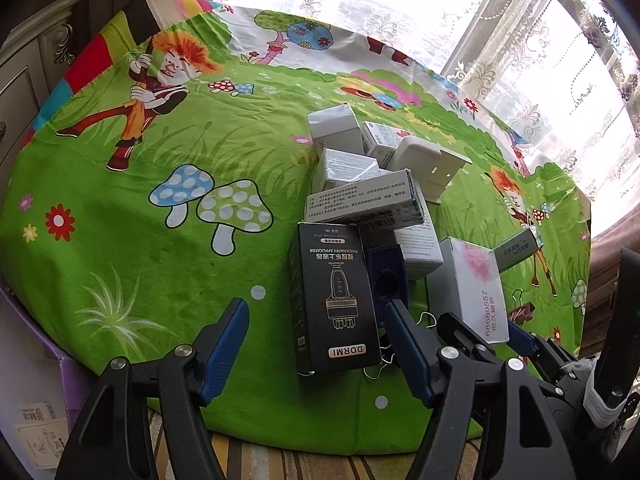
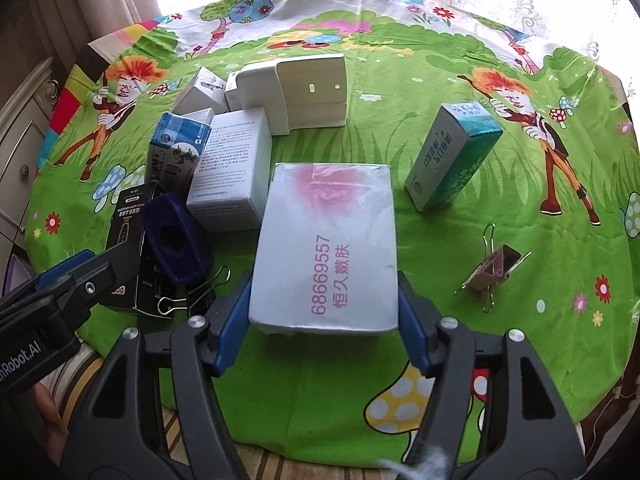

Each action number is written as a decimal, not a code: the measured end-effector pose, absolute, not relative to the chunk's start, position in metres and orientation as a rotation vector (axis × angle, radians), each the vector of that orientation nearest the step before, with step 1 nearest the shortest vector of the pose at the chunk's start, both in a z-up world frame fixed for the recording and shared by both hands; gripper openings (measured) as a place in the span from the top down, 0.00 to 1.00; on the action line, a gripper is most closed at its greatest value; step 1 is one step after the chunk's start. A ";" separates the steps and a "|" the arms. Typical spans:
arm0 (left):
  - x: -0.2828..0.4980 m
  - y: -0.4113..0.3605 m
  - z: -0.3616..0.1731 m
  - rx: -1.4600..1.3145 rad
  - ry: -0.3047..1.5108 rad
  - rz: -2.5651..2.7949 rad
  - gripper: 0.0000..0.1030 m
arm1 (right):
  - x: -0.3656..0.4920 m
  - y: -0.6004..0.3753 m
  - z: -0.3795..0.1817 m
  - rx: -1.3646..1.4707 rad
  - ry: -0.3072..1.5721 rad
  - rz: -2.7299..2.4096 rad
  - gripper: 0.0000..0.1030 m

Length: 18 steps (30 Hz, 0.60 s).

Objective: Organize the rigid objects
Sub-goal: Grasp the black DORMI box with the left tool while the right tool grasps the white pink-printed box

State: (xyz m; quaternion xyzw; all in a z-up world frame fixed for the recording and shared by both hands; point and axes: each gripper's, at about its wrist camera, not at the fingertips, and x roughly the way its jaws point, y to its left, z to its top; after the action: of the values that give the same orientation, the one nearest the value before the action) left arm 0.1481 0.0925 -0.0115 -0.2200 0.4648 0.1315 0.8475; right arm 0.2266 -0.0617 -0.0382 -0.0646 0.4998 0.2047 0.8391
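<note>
Right tongs (image 2: pixel 324 320) clamp white pink-print box (image 2: pixel 326 248) at near desk (image 2: pixel 520 360) edge; left tongs (image 1: pixel 316 344) half-wide, empty. Risk: end-only grip, box pivots, strikes blue holder (image 2: pixel 176 236).

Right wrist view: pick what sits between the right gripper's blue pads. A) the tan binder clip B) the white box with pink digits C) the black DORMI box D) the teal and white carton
B: the white box with pink digits fills the gap of the right gripper, both blue pads against its sides, while the tan binder clip lies apart on the cloth.
</note>
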 end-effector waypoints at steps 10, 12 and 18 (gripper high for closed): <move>0.157 0.083 -0.023 -0.413 1.040 0.272 0.58 | 0.222 -0.069 -0.031 -0.105 1.021 0.427 0.33; 0.156 0.082 -0.022 -0.411 1.033 0.268 0.58 | 0.221 -0.070 -0.030 -0.099 1.017 0.429 0.33; 0.145 0.086 -0.017 -0.427 1.006 0.284 0.61 | 0.214 -0.076 -0.023 -0.080 0.997 0.440 0.33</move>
State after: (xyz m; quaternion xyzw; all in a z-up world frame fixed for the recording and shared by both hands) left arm 0.1454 0.0860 -0.0168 -0.2023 0.4768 0.1346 0.8448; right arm 0.2137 -0.0760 -0.0232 -0.0382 0.4743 0.2093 0.8543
